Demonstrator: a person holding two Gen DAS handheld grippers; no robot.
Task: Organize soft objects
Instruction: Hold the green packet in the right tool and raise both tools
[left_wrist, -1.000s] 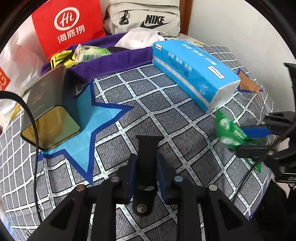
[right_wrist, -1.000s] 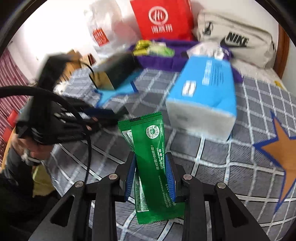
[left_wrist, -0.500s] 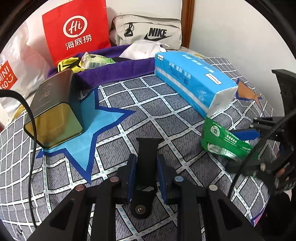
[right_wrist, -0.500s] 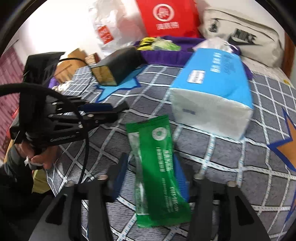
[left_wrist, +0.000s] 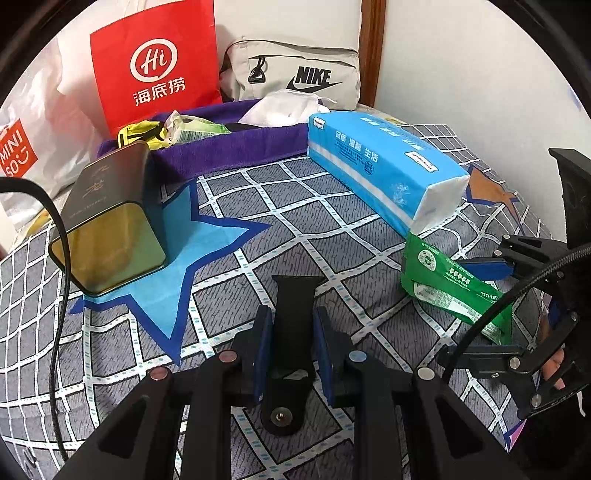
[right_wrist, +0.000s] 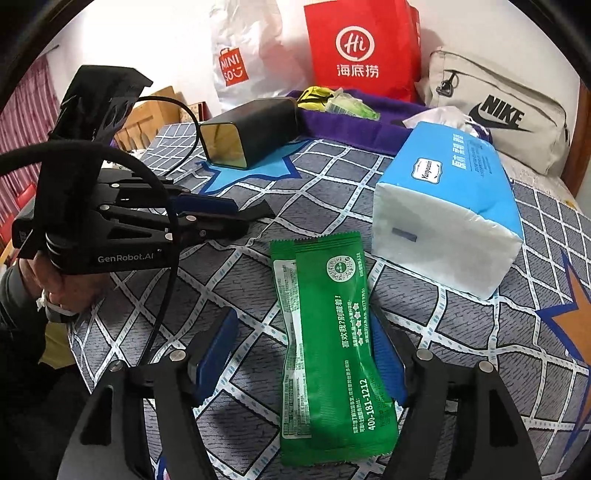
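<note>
A green snack packet lies flat on the checked bedspread, just in front of a blue tissue pack. My right gripper is open, with its blue pads on either side of the packet and apart from it. In the left wrist view the packet lies beside the tissue pack, with the right gripper open around it. My left gripper is shut on a black strap and hovers low over the bedspread. It also shows in the right wrist view.
A dark tin box lies on a blue star at the left. A purple towel at the back holds small packets and a white cloth. A red bag, a white Miniso bag and a Nike bag stand behind.
My right gripper lowered the green packet onto the bedspread by the tissue pack and opened, letting it go. My left gripper stayed shut on the strap.
</note>
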